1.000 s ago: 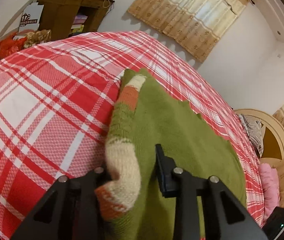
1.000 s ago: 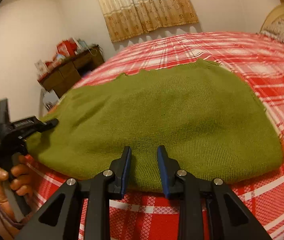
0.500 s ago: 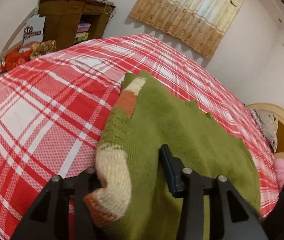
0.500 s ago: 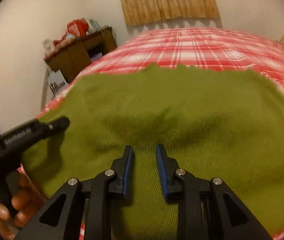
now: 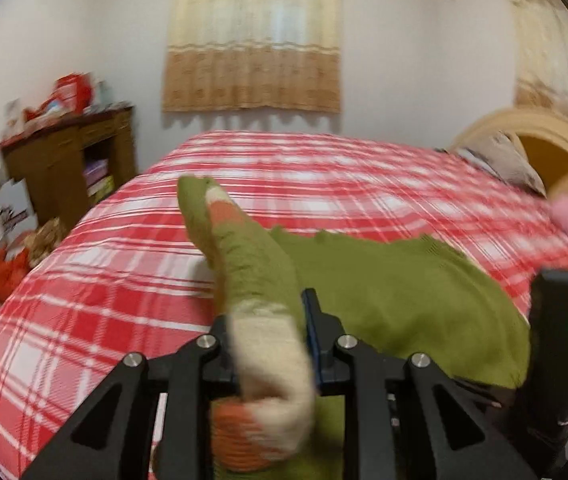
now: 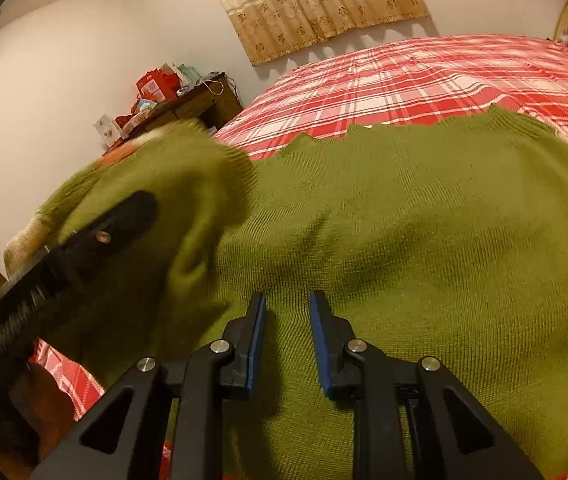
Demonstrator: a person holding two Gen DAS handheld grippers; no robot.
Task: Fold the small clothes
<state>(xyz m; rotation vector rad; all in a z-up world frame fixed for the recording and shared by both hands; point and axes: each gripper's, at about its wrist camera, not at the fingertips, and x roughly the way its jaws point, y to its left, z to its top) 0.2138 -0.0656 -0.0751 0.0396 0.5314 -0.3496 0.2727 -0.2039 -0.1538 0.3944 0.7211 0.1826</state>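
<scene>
Lifted off the bed (image 5: pixel 363 168), the sweater's sleeve (image 5: pixel 252 264) rides clamped in the left gripper (image 5: pixel 270 344), whose jaws just tightened; right gripper (image 6: pixel 287 340) hovers empty, jaws parted (a thin pinch might slip).

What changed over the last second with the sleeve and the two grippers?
The left gripper has just closed further on the striped sleeve and lifted it off the bedspread, swinging it toward the sweater's body. The right gripper stayed over the sweater, gripping nothing.

Your left black two-finger gripper (image 5: pixel 270 344) has just been closing and is clamped on the sweater's cream-and-orange knit cuff (image 5: pixel 272 364), tilted a bit downward. Your right black gripper with blue pads (image 6: pixel 287 336) hangs over the green knit, jaws slightly apart with nothing between them.
</scene>
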